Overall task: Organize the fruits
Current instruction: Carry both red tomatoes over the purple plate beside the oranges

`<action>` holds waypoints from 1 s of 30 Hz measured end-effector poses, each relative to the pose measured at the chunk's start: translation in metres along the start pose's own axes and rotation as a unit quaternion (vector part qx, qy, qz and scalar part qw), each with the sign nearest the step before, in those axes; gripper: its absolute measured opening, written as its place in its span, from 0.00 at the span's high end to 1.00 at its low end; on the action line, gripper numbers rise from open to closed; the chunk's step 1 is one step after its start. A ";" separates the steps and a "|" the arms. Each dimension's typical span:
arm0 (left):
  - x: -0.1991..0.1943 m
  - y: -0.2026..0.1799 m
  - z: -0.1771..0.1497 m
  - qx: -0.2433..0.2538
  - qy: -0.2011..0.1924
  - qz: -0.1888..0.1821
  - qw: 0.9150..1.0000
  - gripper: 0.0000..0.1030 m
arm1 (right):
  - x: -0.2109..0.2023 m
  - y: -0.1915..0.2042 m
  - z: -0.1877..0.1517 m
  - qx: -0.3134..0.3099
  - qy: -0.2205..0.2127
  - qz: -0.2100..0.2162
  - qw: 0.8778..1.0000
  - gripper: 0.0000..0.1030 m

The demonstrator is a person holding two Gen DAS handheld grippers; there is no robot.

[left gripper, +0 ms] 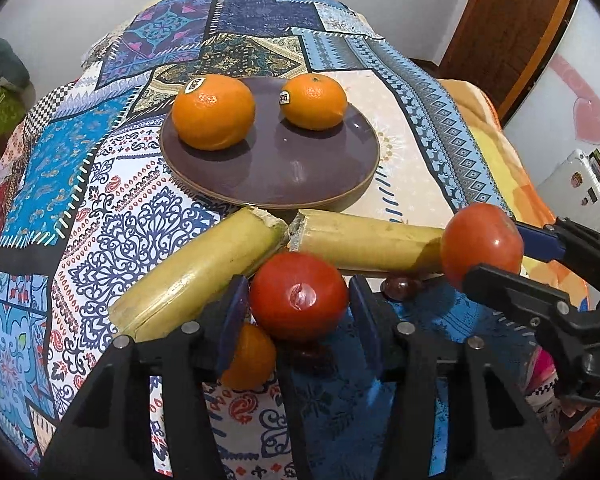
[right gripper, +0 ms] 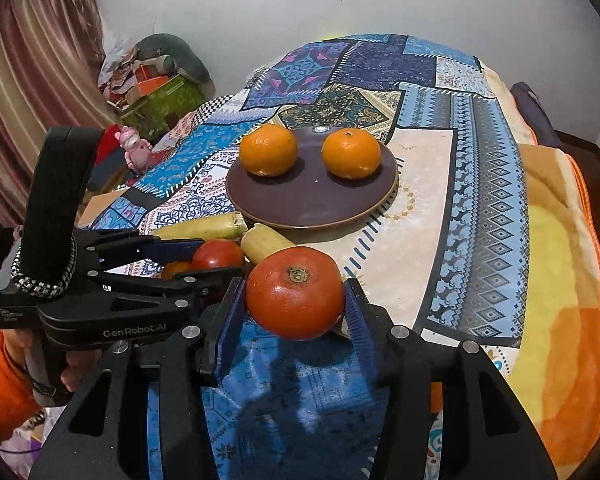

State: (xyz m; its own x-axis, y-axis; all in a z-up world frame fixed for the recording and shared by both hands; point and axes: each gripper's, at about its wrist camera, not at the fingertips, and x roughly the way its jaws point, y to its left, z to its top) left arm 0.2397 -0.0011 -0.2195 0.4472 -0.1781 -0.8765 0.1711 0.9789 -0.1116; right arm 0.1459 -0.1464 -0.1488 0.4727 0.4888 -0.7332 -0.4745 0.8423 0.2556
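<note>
Two tomatoes | left gripper (left gripper: 298, 300) pinches one (left gripper: 299, 295) | right gripper (right gripper: 296, 298) pinches other (right gripper: 295, 293)

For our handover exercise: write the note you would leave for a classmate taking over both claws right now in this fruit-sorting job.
Left claw: shut on a tomato, held above the cloth.
Right claw: shut on a second tomato, also lifted.
Plate: two oranges already on it, front half bare.
Still on the cloth: two yellow-green stalk pieces just before the plate, and a small orange under the left claw.
Left: place both tomatoes, then probably sort the rest.
</note>
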 end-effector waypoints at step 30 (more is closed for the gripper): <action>-0.065 0.003 0.033 0.001 -0.098 -0.003 0.995 0.51 | 0.001 -0.007 0.052 -0.005 -0.045 -0.019 0.999 0.56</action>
State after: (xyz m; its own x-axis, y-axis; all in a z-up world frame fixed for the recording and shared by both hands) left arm 0.2402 0.0101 -0.1474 0.6091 -0.2011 -0.7672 0.1759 0.9775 -0.1166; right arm 0.1880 -0.1406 -0.1187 0.5554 0.4759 -0.6819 -0.4628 0.8582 0.2220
